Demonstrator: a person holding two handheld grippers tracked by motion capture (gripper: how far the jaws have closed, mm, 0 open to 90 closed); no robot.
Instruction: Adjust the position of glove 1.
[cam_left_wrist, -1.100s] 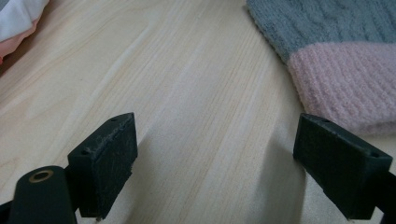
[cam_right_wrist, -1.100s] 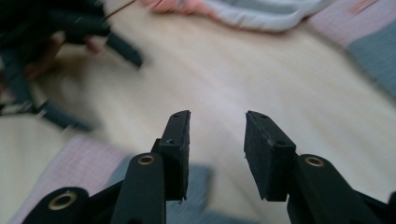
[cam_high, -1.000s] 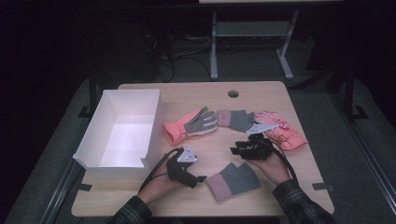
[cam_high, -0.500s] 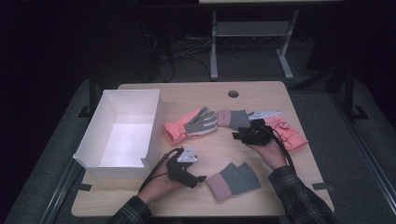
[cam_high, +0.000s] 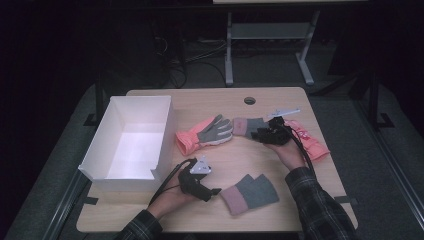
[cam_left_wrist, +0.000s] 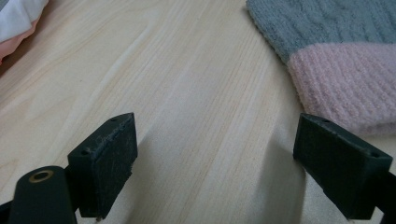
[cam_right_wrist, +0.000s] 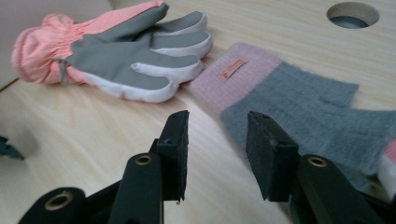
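Two grey knit mittens with pink cuffs lie on the wooden table. One mitten (cam_high: 250, 194) is near the front, and its cuff (cam_left_wrist: 336, 60) lies just right of my left gripper (cam_high: 212, 191). That left gripper (cam_left_wrist: 224, 158) is open wide over bare wood. The other mitten (cam_high: 245, 126) lies at mid-table. My right gripper (cam_high: 257, 134) hovers low at this mitten's near edge (cam_right_wrist: 299, 102). The right gripper (cam_right_wrist: 217, 149) stands open with a narrow gap and holds nothing. A pink and grey ski glove (cam_high: 205, 132) lies palm up beside it (cam_right_wrist: 126, 51). A second pink glove (cam_high: 312, 144) lies under the right hand.
A white open box (cam_high: 165, 135) stands at the table's left side. A round cable hole (cam_high: 249, 100) sits near the far edge, and it appears as a hole (cam_right_wrist: 352, 14) in the right gripper view too. A metal stand (cam_high: 230, 45) is on the floor beyond the table.
My right gripper has moved left from over the right pink glove to the back knit mitten. The left gripper has stayed where it was.
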